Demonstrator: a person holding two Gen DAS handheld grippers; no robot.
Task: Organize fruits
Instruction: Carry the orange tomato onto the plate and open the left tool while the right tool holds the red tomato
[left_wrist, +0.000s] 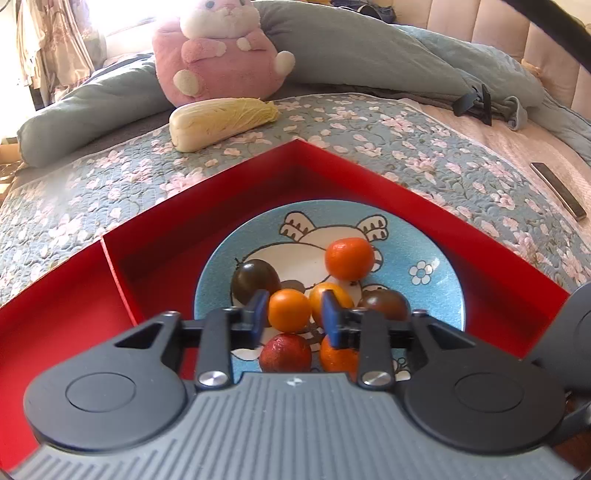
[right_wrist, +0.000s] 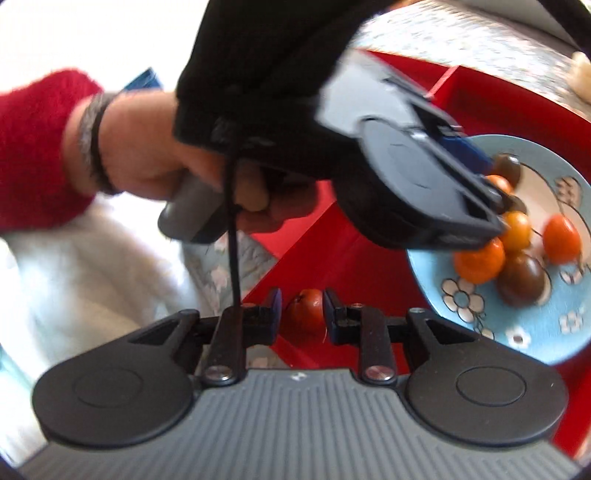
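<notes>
Writing shows nowhere, while left tool (left_wrist: 294, 314) brackets an orange tomato (left_wrist: 289, 310) on the plate (left_wrist: 436, 295), and right tool (right_wrist: 300, 314) grips a red tomato (right_wrist: 306, 314).

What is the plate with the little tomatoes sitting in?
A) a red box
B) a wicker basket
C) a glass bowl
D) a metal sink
A: the blue plate with the tomatoes lies on the floor of a red box, whose red walls rise around it on the bed.
</notes>
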